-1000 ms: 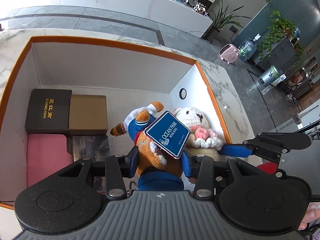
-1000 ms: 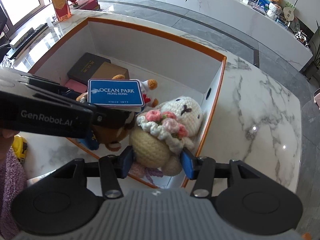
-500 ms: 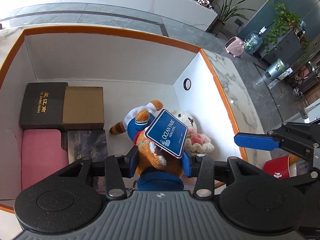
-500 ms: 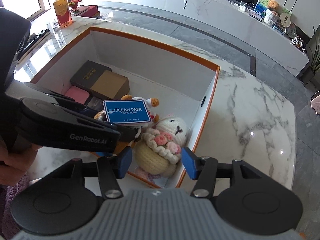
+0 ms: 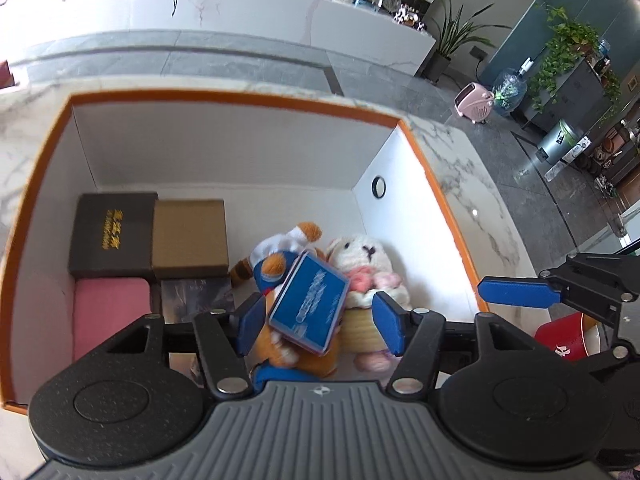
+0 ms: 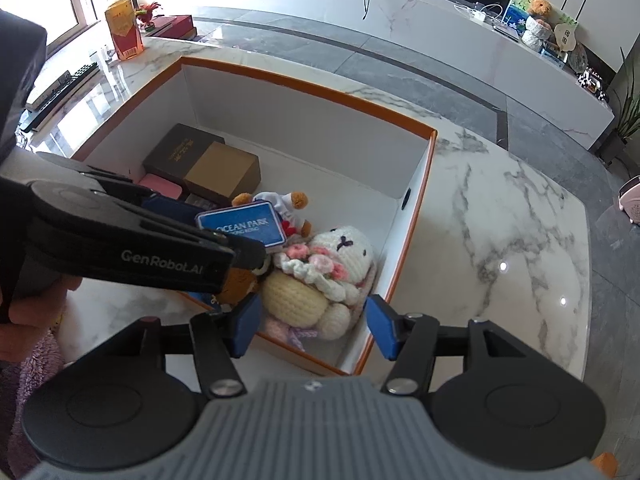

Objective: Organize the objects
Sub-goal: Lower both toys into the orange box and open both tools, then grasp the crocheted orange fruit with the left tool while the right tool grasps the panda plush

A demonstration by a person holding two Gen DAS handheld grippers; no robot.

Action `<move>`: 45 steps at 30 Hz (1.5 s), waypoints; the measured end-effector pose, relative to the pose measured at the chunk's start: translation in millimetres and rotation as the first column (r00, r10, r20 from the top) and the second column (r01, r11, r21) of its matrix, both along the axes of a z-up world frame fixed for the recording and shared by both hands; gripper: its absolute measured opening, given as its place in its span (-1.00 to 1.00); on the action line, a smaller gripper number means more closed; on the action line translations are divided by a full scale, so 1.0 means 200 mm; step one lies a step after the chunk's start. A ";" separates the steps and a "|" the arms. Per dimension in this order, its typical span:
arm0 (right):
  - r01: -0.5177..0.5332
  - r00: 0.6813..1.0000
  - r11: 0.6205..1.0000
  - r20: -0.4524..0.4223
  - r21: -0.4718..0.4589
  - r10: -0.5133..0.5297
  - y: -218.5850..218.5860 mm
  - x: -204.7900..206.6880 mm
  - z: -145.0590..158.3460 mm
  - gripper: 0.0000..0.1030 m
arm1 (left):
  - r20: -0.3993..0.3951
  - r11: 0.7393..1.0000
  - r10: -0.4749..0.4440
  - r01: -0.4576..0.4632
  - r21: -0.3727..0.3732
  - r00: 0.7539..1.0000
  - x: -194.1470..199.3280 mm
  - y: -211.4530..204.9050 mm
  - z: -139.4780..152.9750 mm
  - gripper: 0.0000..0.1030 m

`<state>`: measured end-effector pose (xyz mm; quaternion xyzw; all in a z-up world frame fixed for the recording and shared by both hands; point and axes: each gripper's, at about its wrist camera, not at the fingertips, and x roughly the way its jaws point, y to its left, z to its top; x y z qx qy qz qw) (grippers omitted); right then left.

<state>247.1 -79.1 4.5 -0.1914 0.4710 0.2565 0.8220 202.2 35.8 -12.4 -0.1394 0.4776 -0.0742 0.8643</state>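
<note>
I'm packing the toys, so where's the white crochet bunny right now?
In both wrist views the white crochet bunny lies inside the orange-edged box, near its right wall, beside the orange plush toy.

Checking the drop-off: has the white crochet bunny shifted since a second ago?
Yes. The white crochet bunny has settled lower against the box's right wall; the right gripper has just been opening and no longer grips it.

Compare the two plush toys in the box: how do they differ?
The bunny is white and cream crochet with pink flowers at its neck; the fox is orange plush in blue and white clothes. The fox carries a large blue tag that hides much of it; the bunny shows none. The bunny lies nearer the box wall with the hole. Both lie side by side, touching, on the box floor.
</note>
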 end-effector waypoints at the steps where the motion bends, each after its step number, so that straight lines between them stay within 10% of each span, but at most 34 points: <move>1: 0.004 1.000 1.000 0.010 -0.007 -0.004 0.00 -0.01 0.01 0.25 | 0.014 1.000 0.000 0.000 0.010 1.000 -0.01 0.00 0.02 0.34; 20: 0.122 0.987 0.981 0.090 0.152 -0.136 -0.15 -0.27 0.21 0.28 | 0.225 0.983 -0.168 0.146 0.109 0.960 -0.40 -0.13 0.39 0.33; 33: 0.335 0.932 0.885 0.021 0.324 -0.361 -0.32 -0.59 0.13 0.34 | 0.219 0.970 -0.218 0.186 0.159 0.951 -0.64 -0.17 0.31 0.32; 45: 0.444 0.894 0.847 -0.074 0.293 -0.443 -0.33 -0.77 -0.14 0.33 | 0.091 0.970 -0.226 0.217 0.107 0.970 -0.80 -0.14 0.04 0.25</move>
